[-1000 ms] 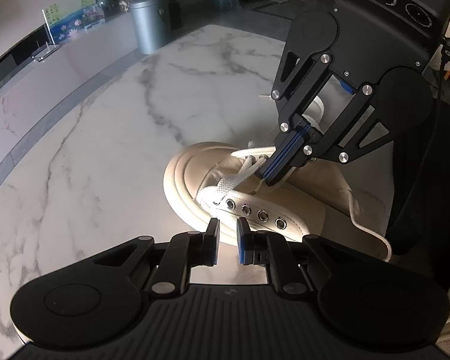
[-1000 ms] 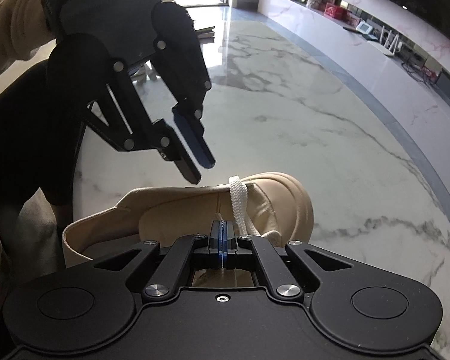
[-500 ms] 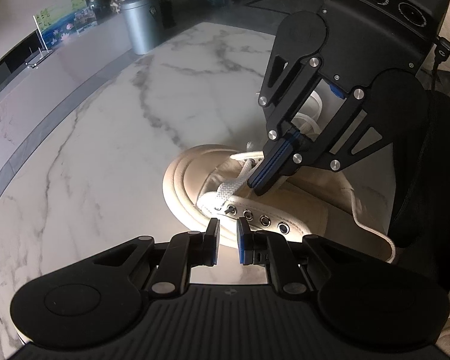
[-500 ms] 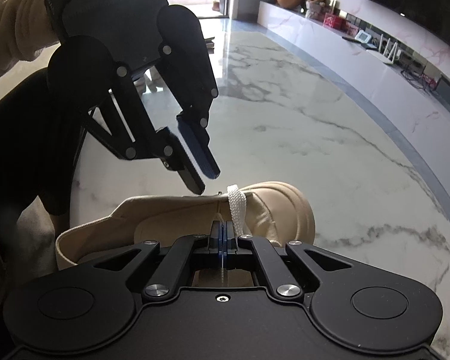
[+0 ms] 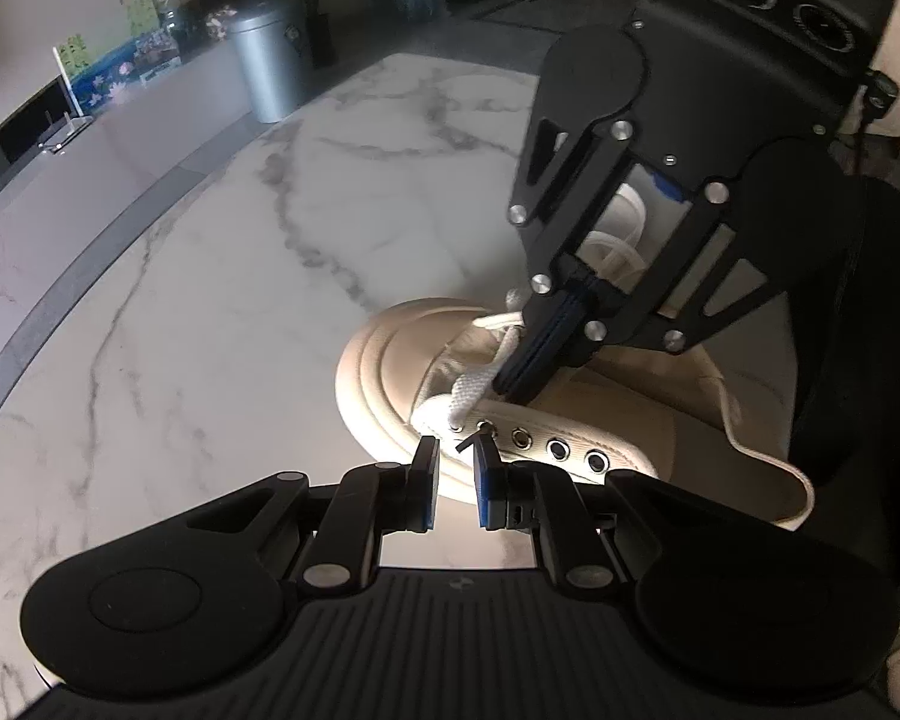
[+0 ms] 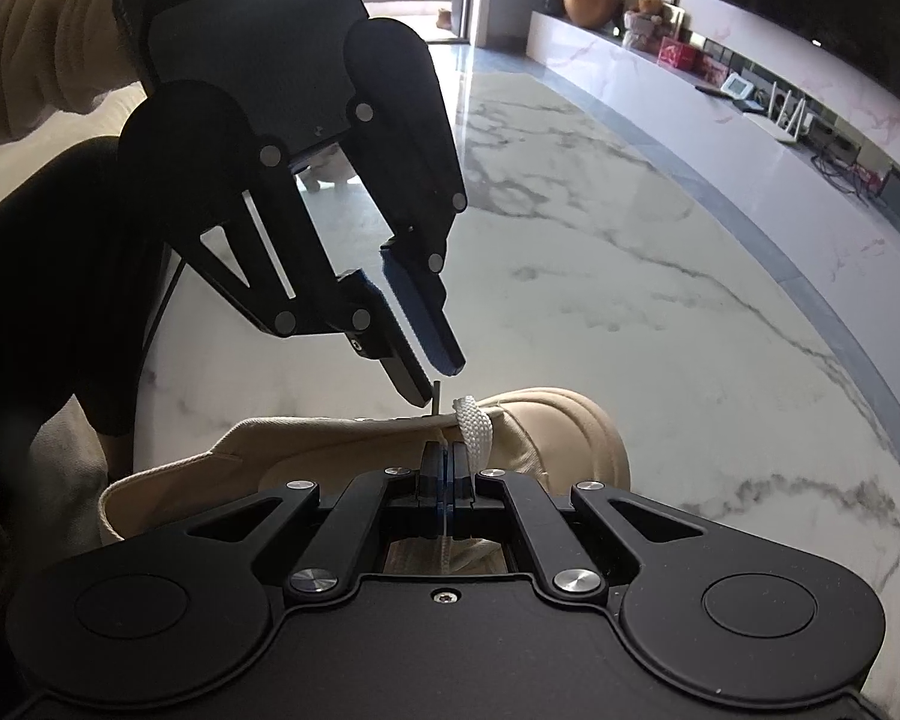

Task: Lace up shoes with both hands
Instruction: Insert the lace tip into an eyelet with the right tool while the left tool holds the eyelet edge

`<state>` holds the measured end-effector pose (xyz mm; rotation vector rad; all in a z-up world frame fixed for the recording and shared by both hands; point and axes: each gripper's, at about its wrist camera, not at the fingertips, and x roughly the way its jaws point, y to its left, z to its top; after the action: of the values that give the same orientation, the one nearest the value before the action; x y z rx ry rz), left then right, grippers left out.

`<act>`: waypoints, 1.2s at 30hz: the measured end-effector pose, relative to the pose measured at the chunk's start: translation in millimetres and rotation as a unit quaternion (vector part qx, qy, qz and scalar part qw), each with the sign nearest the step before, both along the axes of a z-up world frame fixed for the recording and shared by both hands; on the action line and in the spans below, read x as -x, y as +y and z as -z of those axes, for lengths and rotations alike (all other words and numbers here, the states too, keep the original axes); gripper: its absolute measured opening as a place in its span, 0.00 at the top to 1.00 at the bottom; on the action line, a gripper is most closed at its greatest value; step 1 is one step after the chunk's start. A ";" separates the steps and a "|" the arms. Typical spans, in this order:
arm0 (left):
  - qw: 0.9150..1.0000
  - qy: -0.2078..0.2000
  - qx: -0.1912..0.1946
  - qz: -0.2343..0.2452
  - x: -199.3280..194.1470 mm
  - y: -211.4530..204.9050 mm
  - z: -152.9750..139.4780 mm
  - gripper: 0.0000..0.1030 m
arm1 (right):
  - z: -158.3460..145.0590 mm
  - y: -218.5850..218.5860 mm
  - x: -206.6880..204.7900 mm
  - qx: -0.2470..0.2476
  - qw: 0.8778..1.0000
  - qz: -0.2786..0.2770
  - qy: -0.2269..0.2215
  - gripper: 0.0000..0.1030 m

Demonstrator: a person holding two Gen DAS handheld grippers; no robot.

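a beige shoe (image 5: 600,414) lies on its side on the marble table (image 5: 210,300), toe toward the left gripper (image 5: 455,468). that gripper's jaws stand a little apart, holding nothing, with the dark lace tip (image 5: 474,435) poking up from an eyelet just between the fingertips. the right gripper (image 5: 519,381) is clamped tight on the white lace (image 5: 471,387) over the tongue, near the toe end of the eyelet row (image 5: 555,450).

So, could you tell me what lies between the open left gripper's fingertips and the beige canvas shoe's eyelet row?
In the left wrist view, the left gripper has only the white lace's dark tip there, poking from an eyelet.
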<state>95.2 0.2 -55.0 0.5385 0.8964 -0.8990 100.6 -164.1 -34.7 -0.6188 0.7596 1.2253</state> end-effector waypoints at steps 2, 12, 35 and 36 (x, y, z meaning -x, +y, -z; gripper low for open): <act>1.000 -0.003 -0.004 0.012 0.0 -0.9 0.4 0.89 | 0.3 0.9 -1.3 0.000 1.000 -0.001 0.001 1.00; 0.997 -0.024 -0.016 0.068 1.6 -7.7 0.7 0.89 | -0.1 8.8 -3.8 0.006 1.000 -0.010 0.000 1.00; 0.999 0.001 0.044 0.030 -1.6 8.6 -2.1 0.93 | 1.8 11.5 -7.0 0.010 1.000 -0.005 0.004 1.00; 0.998 -0.005 0.038 0.040 -0.2 6.8 -2.9 0.93 | 1.7 11.3 -7.1 0.010 1.000 -0.006 0.004 1.00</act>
<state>95.4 7.0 -52.1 0.5169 0.8331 -0.9987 107.6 -152.9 -36.4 -0.6363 0.7760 1.2325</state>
